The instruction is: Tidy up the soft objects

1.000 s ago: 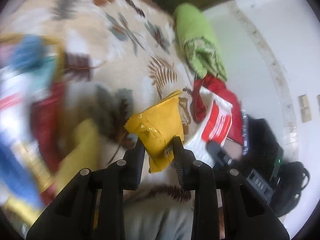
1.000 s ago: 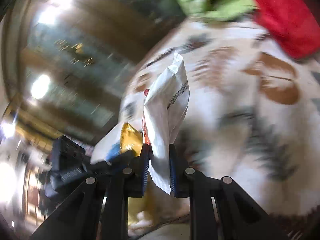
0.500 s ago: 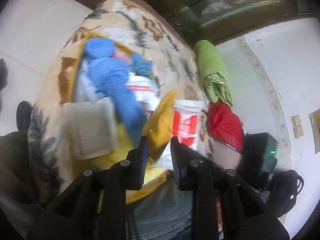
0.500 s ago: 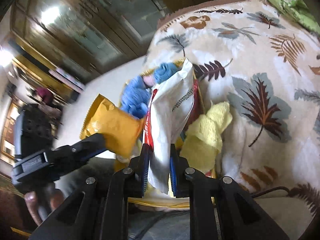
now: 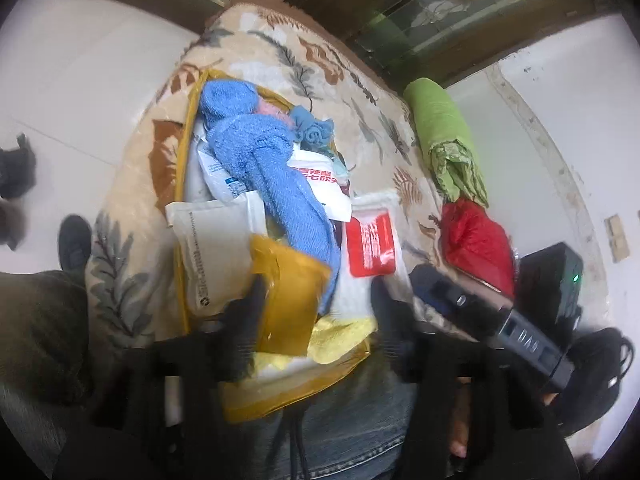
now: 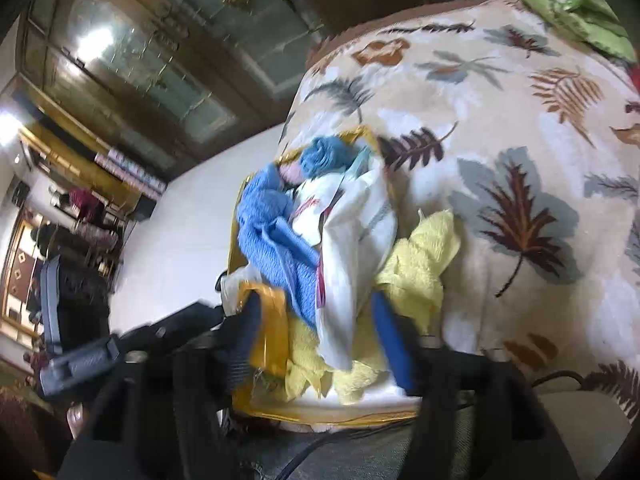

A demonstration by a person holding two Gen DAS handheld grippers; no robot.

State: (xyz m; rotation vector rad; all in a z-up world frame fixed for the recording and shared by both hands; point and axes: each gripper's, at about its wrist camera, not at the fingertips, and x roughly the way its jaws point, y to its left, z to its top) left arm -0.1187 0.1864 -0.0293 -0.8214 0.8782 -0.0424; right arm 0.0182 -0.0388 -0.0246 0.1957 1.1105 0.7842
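**Letting both packets drop cleanly into the yellow bag**

Both grippers hang over the open yellow storage bag [image 5: 188,184] on the leaf-patterned blanket [image 6: 520,120]; the step in hand, by my reading, is the release. The left gripper [image 5: 316,300] has its jaws opening, with the yellow packet [image 5: 288,296] between them, lying against the finger at 9 o'clock and clear of the other; the right gripper [image 6: 316,316] is likewise opening, the white packet [image 6: 352,264] standing loose between its fingers, no pad visibly pressing it.

The bag is already crowded: a blue towel [image 5: 272,176] runs down its middle, a white envelope [image 5: 216,244] lies at 9 o'clock of the yellow packet, a yellow cloth [image 6: 420,264] spills at 3 o'clock of the white packet, and a red-and-white pouch [image 5: 372,240] rests at the bag's edge.

To do this well, I would let the jaws spread fully before lifting; draw each gripper straight back along its fingers so no pad drags a packet out; watch that the white packet, upright now, tips inward rather than over the rim onto the blanket.
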